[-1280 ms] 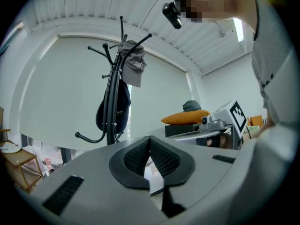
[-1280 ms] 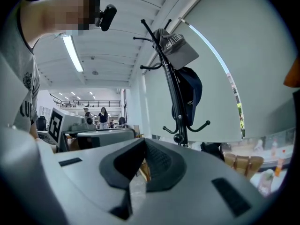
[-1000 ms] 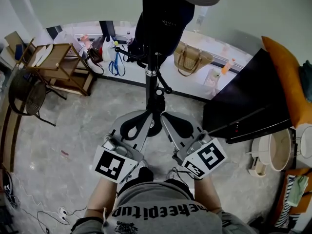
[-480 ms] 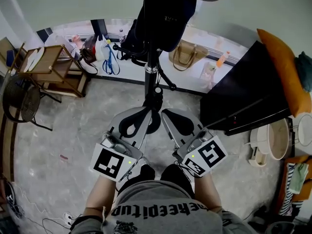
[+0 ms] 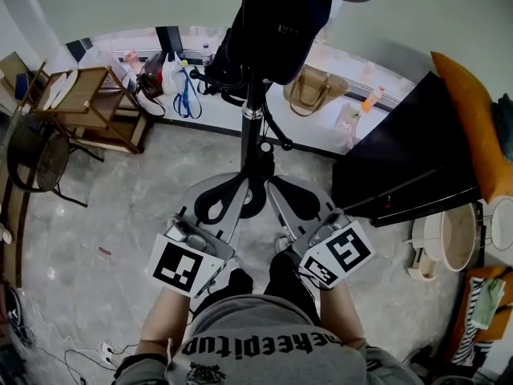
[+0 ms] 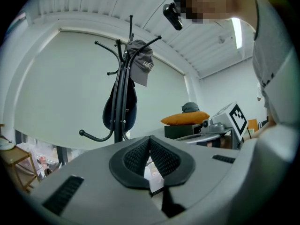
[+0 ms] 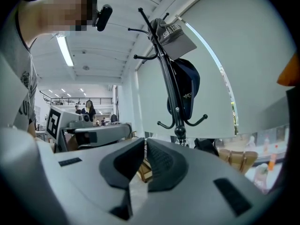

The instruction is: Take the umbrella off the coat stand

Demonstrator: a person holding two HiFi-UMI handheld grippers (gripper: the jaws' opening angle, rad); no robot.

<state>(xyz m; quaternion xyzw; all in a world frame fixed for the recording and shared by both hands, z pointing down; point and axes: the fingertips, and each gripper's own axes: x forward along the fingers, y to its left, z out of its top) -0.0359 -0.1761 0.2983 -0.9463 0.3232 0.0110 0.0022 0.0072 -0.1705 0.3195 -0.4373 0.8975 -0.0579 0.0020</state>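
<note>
A black coat stand (image 5: pixel 255 127) rises straight ahead of me, also in the left gripper view (image 6: pixel 123 86) and the right gripper view (image 7: pixel 169 86). A dark navy bundle with small white print, which I take for the umbrella (image 5: pixel 276 30) (image 6: pixel 120 110) (image 7: pixel 188 90), hangs from its upper hooks. A grey cap (image 6: pixel 141 67) (image 7: pixel 174 35) hangs above it. My left gripper (image 5: pixel 243 189) (image 6: pixel 150 143) and right gripper (image 5: pixel 272 191) (image 7: pixel 144 145) are side by side, level, short of the pole. Both are shut with nothing between the pads.
A wooden shelf cart (image 5: pixel 90 103) and a dark chair (image 5: pixel 40 155) stand at the left. A tan handbag (image 5: pixel 315 95) and bags lie along the window wall. A black cabinet (image 5: pixel 409 167) with an orange cushion (image 5: pixel 479 127) is at the right. Cables (image 5: pixel 92 351) trail at the lower left.
The head camera has swayed a little and the person's feet have shifted. Both grippers stay shut in the same place before the stand.
</note>
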